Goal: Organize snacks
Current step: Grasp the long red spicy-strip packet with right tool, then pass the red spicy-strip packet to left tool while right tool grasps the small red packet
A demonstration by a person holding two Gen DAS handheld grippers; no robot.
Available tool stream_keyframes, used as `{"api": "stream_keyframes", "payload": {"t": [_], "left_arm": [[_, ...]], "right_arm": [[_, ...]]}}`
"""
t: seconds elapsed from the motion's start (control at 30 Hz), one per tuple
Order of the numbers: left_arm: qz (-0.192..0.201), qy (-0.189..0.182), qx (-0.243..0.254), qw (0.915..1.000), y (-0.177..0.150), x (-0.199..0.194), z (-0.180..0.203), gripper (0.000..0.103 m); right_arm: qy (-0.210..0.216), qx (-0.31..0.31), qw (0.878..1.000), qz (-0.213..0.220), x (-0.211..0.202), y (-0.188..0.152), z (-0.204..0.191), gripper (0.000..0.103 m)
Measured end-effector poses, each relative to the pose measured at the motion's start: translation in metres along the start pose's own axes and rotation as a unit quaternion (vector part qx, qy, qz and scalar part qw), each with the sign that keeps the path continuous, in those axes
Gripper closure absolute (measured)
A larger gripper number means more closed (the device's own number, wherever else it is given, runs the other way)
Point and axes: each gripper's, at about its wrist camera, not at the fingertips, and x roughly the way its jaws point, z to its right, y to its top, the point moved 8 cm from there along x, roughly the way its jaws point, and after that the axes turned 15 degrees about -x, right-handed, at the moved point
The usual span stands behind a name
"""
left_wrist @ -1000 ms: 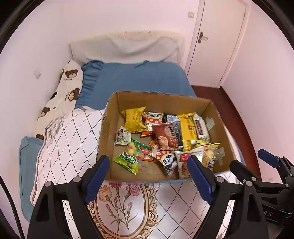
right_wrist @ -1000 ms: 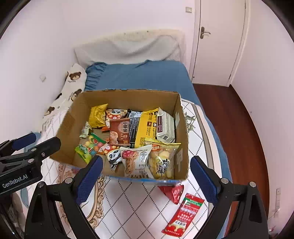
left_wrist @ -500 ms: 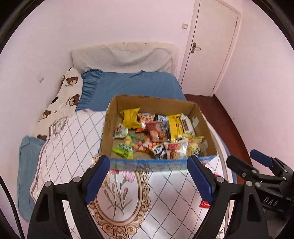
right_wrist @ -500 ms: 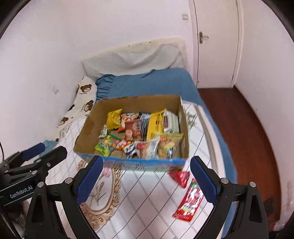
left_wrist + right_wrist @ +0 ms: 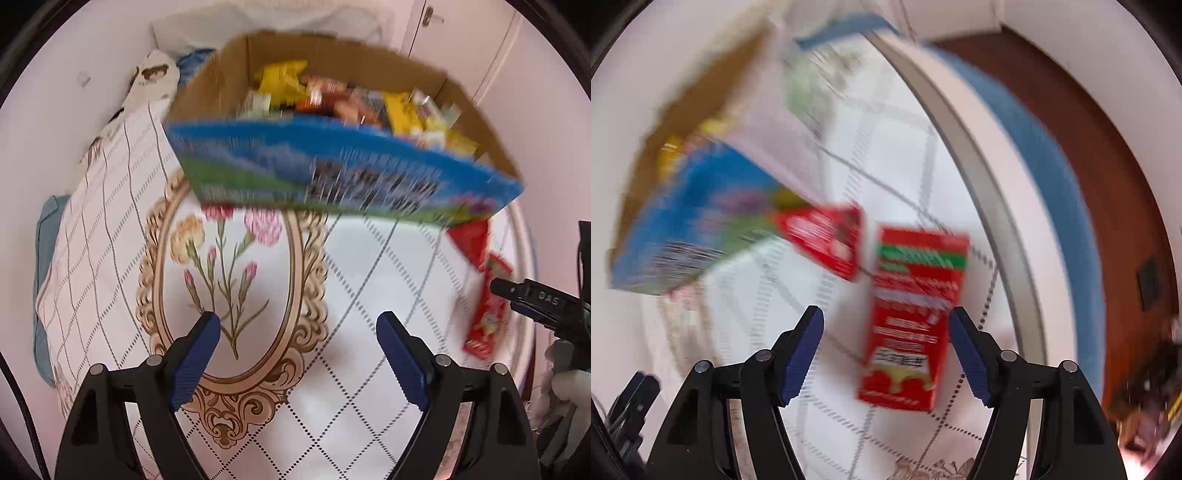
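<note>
A cardboard box (image 5: 332, 173) with a blue and green printed front, also in the right wrist view (image 5: 687, 221), holds several snack packets (image 5: 369, 99). A long red snack packet (image 5: 908, 317) lies on the quilt just ahead of and between my right gripper's (image 5: 886, 339) open fingers. It also shows in the left wrist view (image 5: 487, 306). A smaller red packet (image 5: 827, 232) lies by the box's corner and shows in the left wrist view (image 5: 469, 236). My left gripper (image 5: 298, 341) is open and empty above the quilt's flower oval (image 5: 229, 277). Both views are blurred.
The bed's white quilt (image 5: 369, 295) has a diamond pattern. Its right edge (image 5: 990, 184) drops to a blue sheet and wooden floor (image 5: 1115, 155). A bear-print pillow (image 5: 151, 74) lies at the far left. A door (image 5: 461, 29) stands behind the box.
Both grippers have dropped low and close to the quilt. The right one swung right over the long red packet. The box now fills the upper view.
</note>
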Motion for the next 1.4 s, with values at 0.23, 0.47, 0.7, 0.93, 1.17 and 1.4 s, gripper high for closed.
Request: {"api": "stream_keyframes", "payload": {"t": [0.23, 0.47, 0.7, 0.93, 1.17, 1.4], "left_arm": [[-0.019, 0.022, -0.02, 0.9994, -0.01, 0.023, -0.025, 0.016], [-0.032, 0.014, -0.094, 0.9949, -0.005, 0.032, -0.079, 0.017], [-0.034, -0.006, -0.116, 0.9927, 0.022, 0.038, -0.099, 0.017], [-0.076, -0.047, -0.08, 0.9928, 0.006, 0.051, -0.068, 0.017], [-0.144, -0.092, -0.034, 0.9846, -0.062, 0.04, 0.014, 0.017], [-0.165, -0.088, 0.051, 0.9809, -0.092, 0.057, 0.102, 0.017]], "right_arm": [[-0.039, -0.064, 0.997, 0.004, 0.019, -0.012, -0.023, 0.041], [-0.031, -0.154, 0.988, 0.003, 0.023, -0.057, -0.093, 0.043], [-0.017, -0.184, 0.983, 0.008, 0.027, -0.073, -0.136, 0.043], [0.041, -0.138, 0.99, 0.011, 0.011, -0.087, -0.13, 0.042], [0.038, -0.084, 0.995, 0.044, -0.036, -0.086, -0.079, 0.031], [-0.003, -0.018, 0.998, 0.059, -0.057, -0.078, -0.011, 0.041]]}}
